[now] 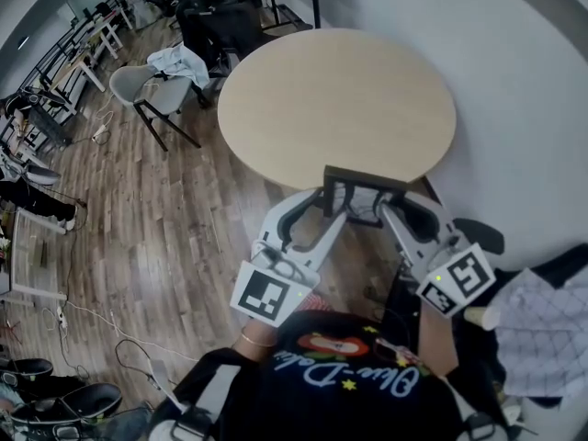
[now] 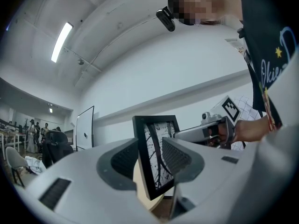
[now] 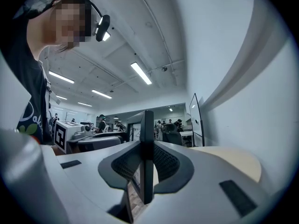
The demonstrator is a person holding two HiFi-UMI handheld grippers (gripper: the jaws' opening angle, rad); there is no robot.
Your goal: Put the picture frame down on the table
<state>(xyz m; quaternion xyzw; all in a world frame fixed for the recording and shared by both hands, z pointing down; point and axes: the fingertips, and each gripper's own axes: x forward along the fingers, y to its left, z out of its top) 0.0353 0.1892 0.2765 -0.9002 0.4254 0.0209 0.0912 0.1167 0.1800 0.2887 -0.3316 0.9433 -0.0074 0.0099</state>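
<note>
I hold a black picture frame (image 1: pixel 365 181) upright between both grippers, at the near edge of the round wooden table (image 1: pixel 335 99). My left gripper (image 1: pixel 328 208) is shut on its left side and my right gripper (image 1: pixel 387 211) on its right side. In the left gripper view the picture frame (image 2: pixel 158 143) shows a black-and-white branch print, with the left gripper (image 2: pixel 154 154) clamped on its edge and the right gripper (image 2: pixel 210 131) behind it. The right gripper view shows the picture frame (image 3: pixel 147 139) edge-on, the right gripper (image 3: pixel 147 166) pinching it, and the table (image 3: pixel 233 160) beyond.
A grey chair (image 1: pixel 152 92) with a cloth on it stands left of the table, and dark chairs (image 1: pixel 216 16) stand behind it. Cables (image 1: pixel 101 324) lie on the wooden floor. A white wall (image 1: pixel 524 90) runs along the right. A checked cloth (image 1: pixel 544 324) lies at the lower right.
</note>
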